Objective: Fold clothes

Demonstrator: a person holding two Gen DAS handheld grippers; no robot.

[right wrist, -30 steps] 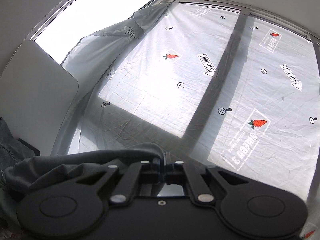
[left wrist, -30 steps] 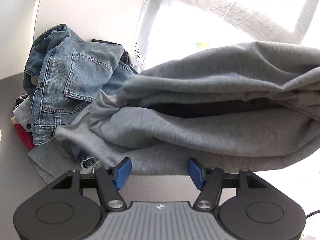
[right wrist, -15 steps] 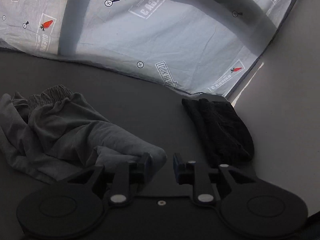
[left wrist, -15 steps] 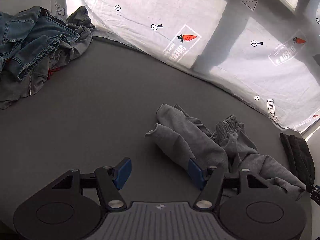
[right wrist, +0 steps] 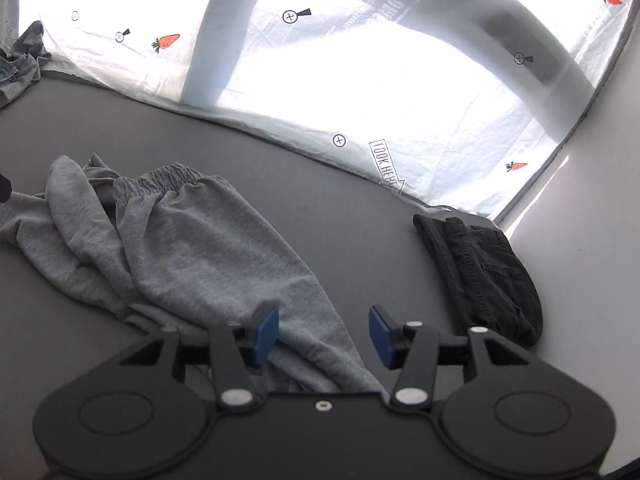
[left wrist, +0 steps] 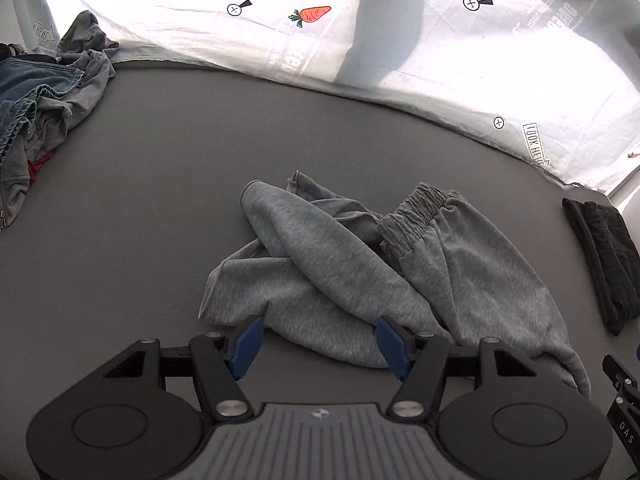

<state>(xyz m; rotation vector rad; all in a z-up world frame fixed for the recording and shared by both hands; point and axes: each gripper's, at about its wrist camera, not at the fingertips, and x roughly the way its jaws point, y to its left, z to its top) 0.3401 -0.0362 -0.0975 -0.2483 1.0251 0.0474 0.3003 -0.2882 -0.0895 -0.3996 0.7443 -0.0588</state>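
Observation:
Grey sweatpants lie crumpled on the dark grey table, with the elastic waistband facing the far side. My left gripper is open and empty at the near edge of the heap. My right gripper is open, with a leg of the sweatpants lying loose between its blue fingers and running under them. Part of the right gripper shows at the right edge of the left wrist view.
A folded black garment lies at the table's right end by the white wall. A pile of jeans and grey clothes sits at the far left. A white printed sheet hangs behind the table.
The right gripper held the sweatpants up a second ago; it has set them on the table and opened wide. The left gripper stayed open and now faces the dropped heap.

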